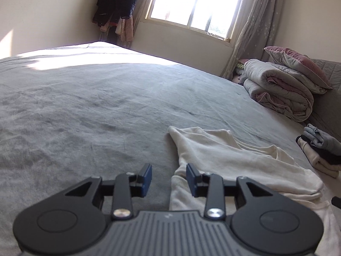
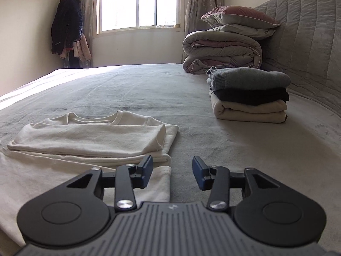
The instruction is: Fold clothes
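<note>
The left gripper (image 1: 169,176) hung low over the grey bed (image 1: 85,111) with its blue pads parted and nothing between them. Its right-hand pad stood over the near left edge of the cream shirt (image 1: 223,155), while its left-hand pad stood over bare bedcover. The shirt spread ahead and to the right of this gripper, one sleeve laid across the body.

The right gripper (image 2: 172,173) was likewise open and empty, its jaws spread apart above the bed. Its left-hand pad sat over the shirt's near right edge (image 2: 89,138), and its right-hand pad over the bedcover just beside it. From here the shirt lay ahead and to the left, sleeves folded in over the chest, neckline at the far side.

Farther ahead and to the right of the right gripper stood a stack of folded clothes (image 2: 249,93): grey on top, black below, cream at the bottom. Beyond it, against the padded headboard (image 2: 309,42), lay a rolled quilt (image 2: 221,51) with a pillow (image 2: 238,17) on top. A bright window (image 2: 138,4) and dark hanging coats (image 2: 67,23) filled the far wall.
</note>
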Action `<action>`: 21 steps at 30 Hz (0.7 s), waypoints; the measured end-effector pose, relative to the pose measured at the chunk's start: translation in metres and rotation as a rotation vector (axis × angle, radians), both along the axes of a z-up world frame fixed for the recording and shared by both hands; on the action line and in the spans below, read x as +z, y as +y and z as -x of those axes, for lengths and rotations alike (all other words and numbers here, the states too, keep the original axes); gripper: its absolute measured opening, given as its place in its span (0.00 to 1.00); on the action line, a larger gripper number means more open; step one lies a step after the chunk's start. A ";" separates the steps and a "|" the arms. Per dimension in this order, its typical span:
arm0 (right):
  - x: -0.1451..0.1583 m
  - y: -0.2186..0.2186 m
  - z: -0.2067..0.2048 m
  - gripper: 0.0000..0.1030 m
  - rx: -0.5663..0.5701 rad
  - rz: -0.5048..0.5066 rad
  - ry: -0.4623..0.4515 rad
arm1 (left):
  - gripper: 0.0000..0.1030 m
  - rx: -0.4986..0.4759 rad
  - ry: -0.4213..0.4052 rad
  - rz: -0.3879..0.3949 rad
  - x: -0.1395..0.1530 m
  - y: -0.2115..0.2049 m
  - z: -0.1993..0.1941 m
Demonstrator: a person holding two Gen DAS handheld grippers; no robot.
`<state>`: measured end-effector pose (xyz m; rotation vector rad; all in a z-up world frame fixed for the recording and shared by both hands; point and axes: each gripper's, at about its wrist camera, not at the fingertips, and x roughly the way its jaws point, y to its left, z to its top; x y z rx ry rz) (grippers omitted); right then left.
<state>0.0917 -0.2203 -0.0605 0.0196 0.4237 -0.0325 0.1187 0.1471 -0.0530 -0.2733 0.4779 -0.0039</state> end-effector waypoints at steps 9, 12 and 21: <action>-0.009 0.043 0.002 0.51 0.154 0.041 0.042 | 0.57 -0.226 -0.042 -0.081 -0.001 -0.035 0.008; -0.020 0.042 -0.001 0.53 0.166 0.042 0.097 | 0.57 -0.231 0.031 -0.133 -0.018 -0.037 0.004; -0.022 0.026 0.003 0.58 0.159 0.018 0.121 | 0.57 -0.239 0.061 -0.078 -0.024 -0.022 0.008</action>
